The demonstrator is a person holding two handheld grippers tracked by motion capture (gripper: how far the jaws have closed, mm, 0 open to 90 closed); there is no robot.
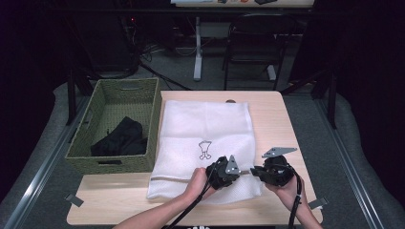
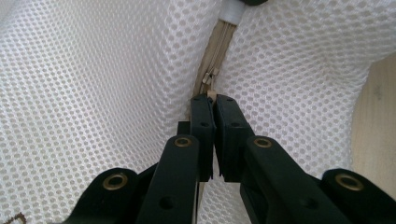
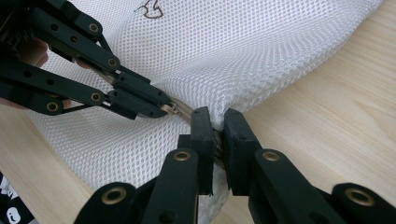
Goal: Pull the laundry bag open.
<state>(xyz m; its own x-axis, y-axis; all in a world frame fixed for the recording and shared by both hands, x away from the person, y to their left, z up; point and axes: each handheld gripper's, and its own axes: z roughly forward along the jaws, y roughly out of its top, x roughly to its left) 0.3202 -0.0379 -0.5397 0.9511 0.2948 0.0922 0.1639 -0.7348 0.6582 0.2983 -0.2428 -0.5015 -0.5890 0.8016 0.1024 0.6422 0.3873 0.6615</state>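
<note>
A white mesh laundry bag (image 1: 205, 124) with a small printed figure lies flat on the wooden table (image 1: 272, 119). Its beige zipper (image 2: 220, 44) runs along the near edge. In the left gripper view my left gripper (image 2: 212, 99) is shut on the zipper's metal pull, just below the slider. My right gripper (image 3: 217, 120) is shut on the bag's edge at the zipper's end, by the near right corner. The left gripper (image 3: 164, 107) faces it from the left, tips a short way apart. From above, the left gripper (image 1: 240, 172) and right gripper (image 1: 253, 172) meet nose to nose.
A green woven basket (image 1: 154, 119) stands left of the bag, with a black garment (image 1: 122, 138) inside. Bare table wood lies right of the bag (image 3: 336, 107). A chair (image 1: 253, 43) and a desk leg stand on the floor beyond the table.
</note>
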